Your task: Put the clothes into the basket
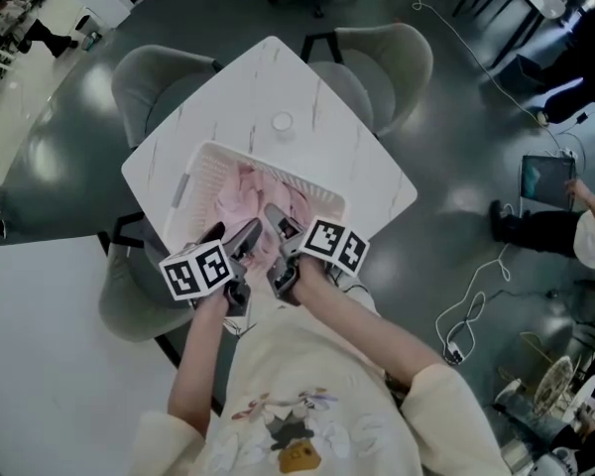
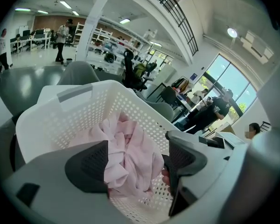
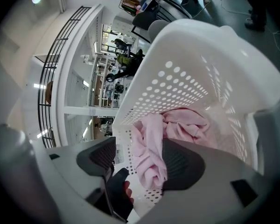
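Left gripper and right gripper: jaws spread wide, gripping nothing, poised at the near rim. Just beyond, the crumpled pale-pink cloth garment lies loose inside the white perforated plastic basket. The basket stands on the white marble-patterned square table, presumably for easy reach.

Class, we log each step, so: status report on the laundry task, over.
Left gripper open, right gripper open, neither gripping. Pink clothes inside white basket. Nothing in the way.

Pink clothes in white basket
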{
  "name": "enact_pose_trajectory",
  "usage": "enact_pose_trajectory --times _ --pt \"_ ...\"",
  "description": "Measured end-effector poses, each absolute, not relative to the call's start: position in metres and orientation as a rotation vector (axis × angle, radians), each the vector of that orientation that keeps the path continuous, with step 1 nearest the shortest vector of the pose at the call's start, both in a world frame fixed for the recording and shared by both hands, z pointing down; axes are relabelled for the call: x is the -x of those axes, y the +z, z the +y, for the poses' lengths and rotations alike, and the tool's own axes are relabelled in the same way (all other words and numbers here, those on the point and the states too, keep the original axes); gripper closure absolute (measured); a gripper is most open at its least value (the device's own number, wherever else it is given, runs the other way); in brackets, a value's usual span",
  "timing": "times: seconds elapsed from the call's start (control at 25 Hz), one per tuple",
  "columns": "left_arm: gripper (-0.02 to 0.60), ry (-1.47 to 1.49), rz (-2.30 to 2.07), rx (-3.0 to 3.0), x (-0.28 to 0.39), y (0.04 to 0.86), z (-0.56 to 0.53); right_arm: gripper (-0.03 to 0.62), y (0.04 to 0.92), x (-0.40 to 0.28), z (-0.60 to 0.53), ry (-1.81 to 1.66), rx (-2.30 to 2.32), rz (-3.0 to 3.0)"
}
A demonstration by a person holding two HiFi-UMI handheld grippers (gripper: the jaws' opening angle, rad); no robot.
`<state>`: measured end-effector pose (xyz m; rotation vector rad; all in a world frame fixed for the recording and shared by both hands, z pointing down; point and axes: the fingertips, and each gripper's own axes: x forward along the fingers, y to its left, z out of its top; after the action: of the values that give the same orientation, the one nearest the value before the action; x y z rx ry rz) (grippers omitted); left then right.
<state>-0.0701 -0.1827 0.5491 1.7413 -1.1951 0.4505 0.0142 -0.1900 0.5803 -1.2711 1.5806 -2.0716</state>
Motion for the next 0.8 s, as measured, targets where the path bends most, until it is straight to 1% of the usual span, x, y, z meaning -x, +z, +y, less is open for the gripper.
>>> enact_pose_trajectory --times 0.32,0.48,0.6,0.64,0.8 --pt "0.169 0.362 -1.196 -1.719 0.077 0.541 -0.165 0.286 0.56 -0.009 -0.187 -2.02 1.217 1.648" --pt "0.169 0.292 -1.2 -1.716 0.077 0.534 -0.165 0.315 0.543 -0.004 -0.19 -1.971 1.189 1.756" --pt "0.169 0.278 -1.197 -1.705 0.077 0.532 -0.157 0.322 0.531 -0.004 -0.185 -1.992 1.196 1.805" --pt "0.169 0.281 -1.196 -1.708 0.078 0.532 -0.153 0.334 0.525 -0.005 -0.183 -2.01 1.193 1.806" --pt "0.169 0.244 -1.195 -1.713 0.083 0.528 -0.145 0.368 0.469 -0.018 -0.197 -1.983 1.056 1.726"
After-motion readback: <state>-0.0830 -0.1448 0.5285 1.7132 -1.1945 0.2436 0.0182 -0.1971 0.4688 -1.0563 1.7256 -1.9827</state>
